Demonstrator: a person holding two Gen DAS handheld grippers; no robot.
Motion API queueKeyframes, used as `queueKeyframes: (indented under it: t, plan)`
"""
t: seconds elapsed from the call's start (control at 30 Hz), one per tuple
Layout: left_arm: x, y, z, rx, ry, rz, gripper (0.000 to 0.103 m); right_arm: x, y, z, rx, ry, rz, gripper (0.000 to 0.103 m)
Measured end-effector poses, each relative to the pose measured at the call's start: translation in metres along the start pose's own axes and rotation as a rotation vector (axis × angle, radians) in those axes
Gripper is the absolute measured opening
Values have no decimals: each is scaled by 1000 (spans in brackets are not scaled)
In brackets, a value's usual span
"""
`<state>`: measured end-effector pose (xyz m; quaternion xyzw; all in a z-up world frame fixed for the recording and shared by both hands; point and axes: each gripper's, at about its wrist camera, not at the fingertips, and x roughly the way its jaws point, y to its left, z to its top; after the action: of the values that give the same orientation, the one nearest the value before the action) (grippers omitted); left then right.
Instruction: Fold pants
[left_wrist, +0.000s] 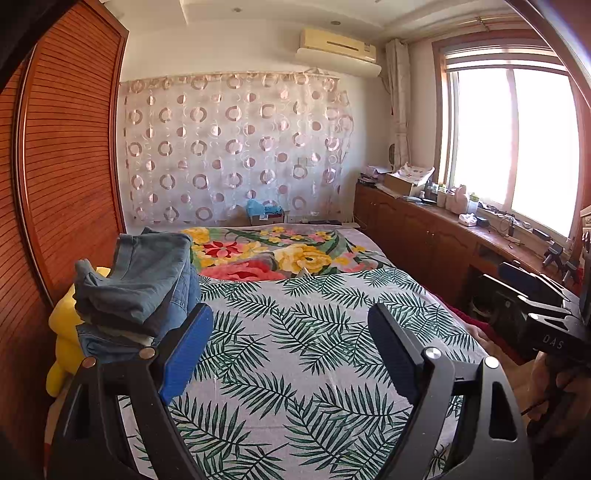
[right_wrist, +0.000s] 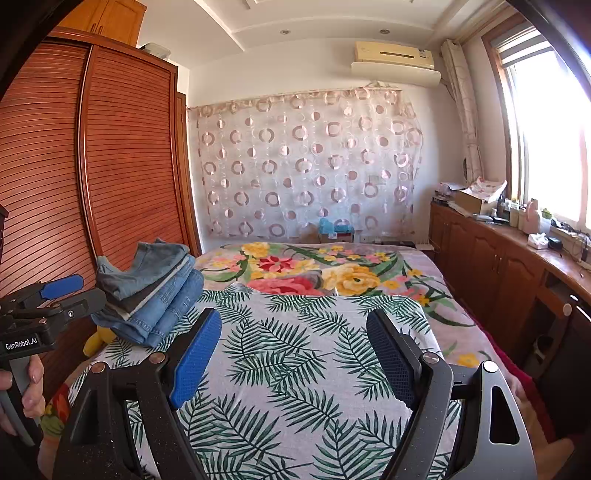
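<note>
At ten o'clock on the leaf-print bedsheet (right_wrist: 295, 354) sits our stack of folded blue denim pants (right_wrist: 155, 291). Both the left gripper (left_wrist: 291, 350) and the right gripper (right_wrist: 295, 354) hover empty, jaws wide; we should probably approach the pile low and square.

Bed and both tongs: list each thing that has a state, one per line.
Left tongs: open, nothing between the pads.
Right tongs: open, holding nothing.
Stack of jeans: folded, piled at the bed's left edge.
Leaf-print sheet: spread flat, no pants on it.
Floral blanket: spread at the far end.
Wardrobe doors: shut.
</note>
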<state>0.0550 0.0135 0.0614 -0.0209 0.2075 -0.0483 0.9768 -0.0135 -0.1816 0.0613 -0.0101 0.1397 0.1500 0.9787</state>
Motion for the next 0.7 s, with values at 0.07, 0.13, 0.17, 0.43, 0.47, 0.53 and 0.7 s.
queueKeyframes:
  t: [0.07, 0.13, 0.17, 0.43, 0.47, 0.53, 0.7]
  plan:
    - [1, 0, -1, 0, -1, 2, 86, -1, 0, 0, -1, 0, 0, 83]
    - [1, 0, -1, 0, 0, 2, 86, 0, -1, 0, -1, 0, 0, 83]
    - [1, 0, -1, 1, -1, 2, 86, 0, -1, 0, 0, 0, 0, 83]
    - [1, 1, -2, -2, -4, 1, 86, -1, -1, 0, -2, -1, 2, 83]
    - [1, 0, -1, 0, -4, 1, 86, -1, -1, 0, -3, -2, 2, 83]
    - [1, 0, -1, 1, -4, 3, 86, -2, -1, -1, -2, -2, 4, 83]
    - [1, 1, -2, 1, -7, 3, 86, -2, -1, 0, -2, -2, 3, 83]
